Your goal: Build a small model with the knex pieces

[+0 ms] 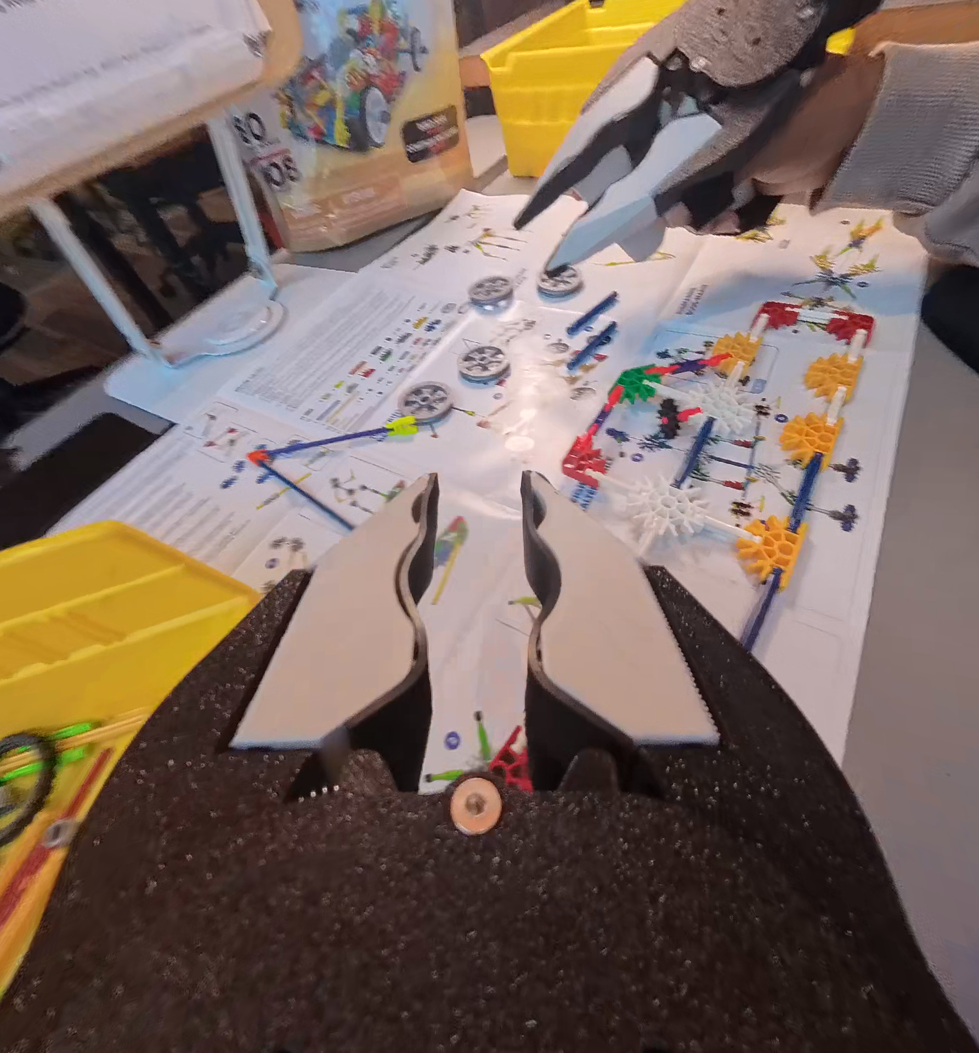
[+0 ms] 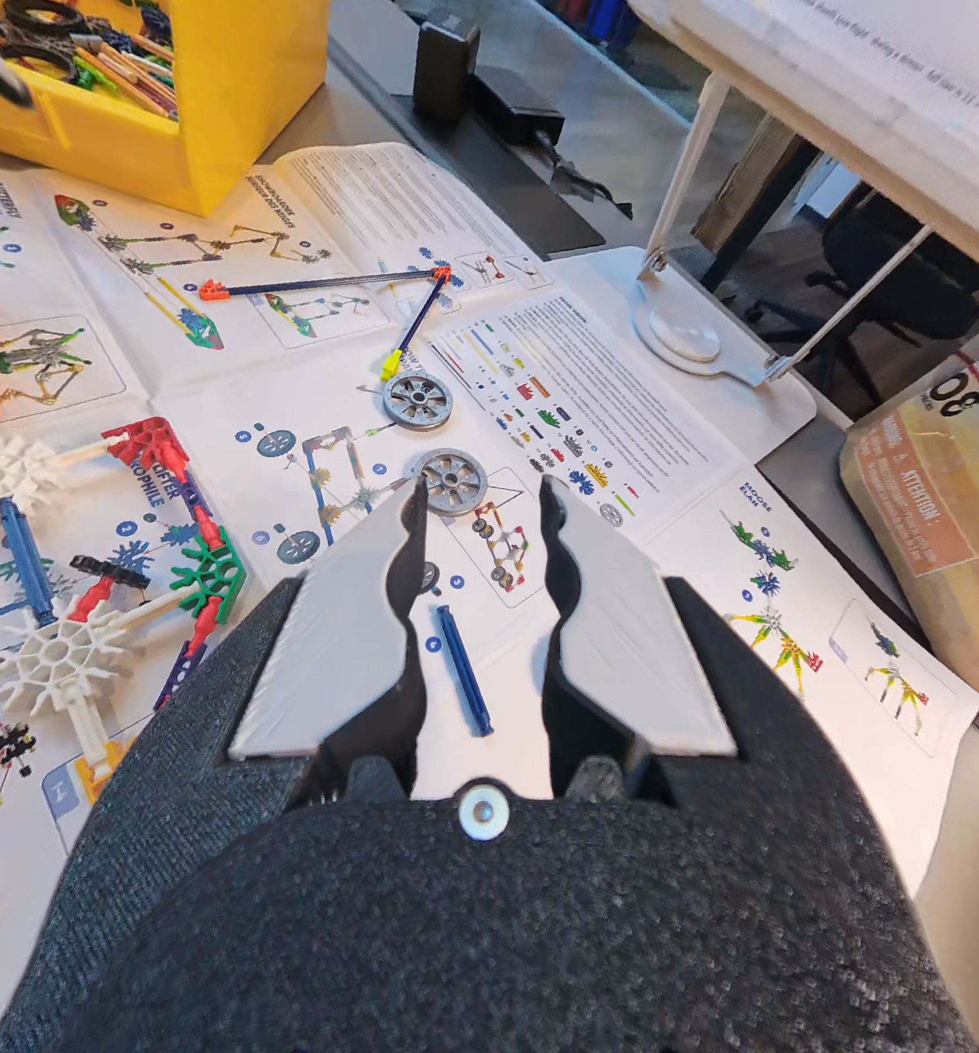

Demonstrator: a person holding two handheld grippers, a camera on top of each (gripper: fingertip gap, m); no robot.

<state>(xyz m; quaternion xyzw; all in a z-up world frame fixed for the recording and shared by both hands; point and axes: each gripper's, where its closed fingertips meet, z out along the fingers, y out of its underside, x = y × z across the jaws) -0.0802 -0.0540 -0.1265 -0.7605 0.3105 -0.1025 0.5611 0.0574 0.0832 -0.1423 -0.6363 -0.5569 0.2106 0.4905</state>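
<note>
My left gripper (image 1: 480,484) is open and empty, held above the printed instruction sheet (image 1: 361,364). My right gripper (image 2: 484,490) is open and empty. In the left wrist view it (image 1: 539,245) comes down from the top, one fingertip at a grey wheel (image 1: 559,280). Three more grey wheels (image 1: 484,363) lie on the sheet. In the right wrist view one wheel (image 2: 453,481) shows just past my left fingertip, and another (image 2: 429,575) is partly hidden behind that finger. A blue rod (image 2: 464,669) lies under the open jaws. A rod-and-connector frame (image 1: 703,427) lies to the right.
Two blue rods joined by an orange connector (image 1: 327,441) lie on the sheet. A yellow parts bin (image 1: 76,598) stands near left, another (image 1: 561,85) at the back. A cardboard kit box (image 1: 373,114), a white stand base (image 1: 230,330) and a black power adapter (image 2: 492,97) border the sheet. The tips of one gripper are about 20 cm away from the tips of the other. To reach the wheel (image 2: 453,481) in a straight line is about 7 cm for my right fingers, about 20 cm for my left. Seen from the left wrist view (image 1: 486,355) as well.
</note>
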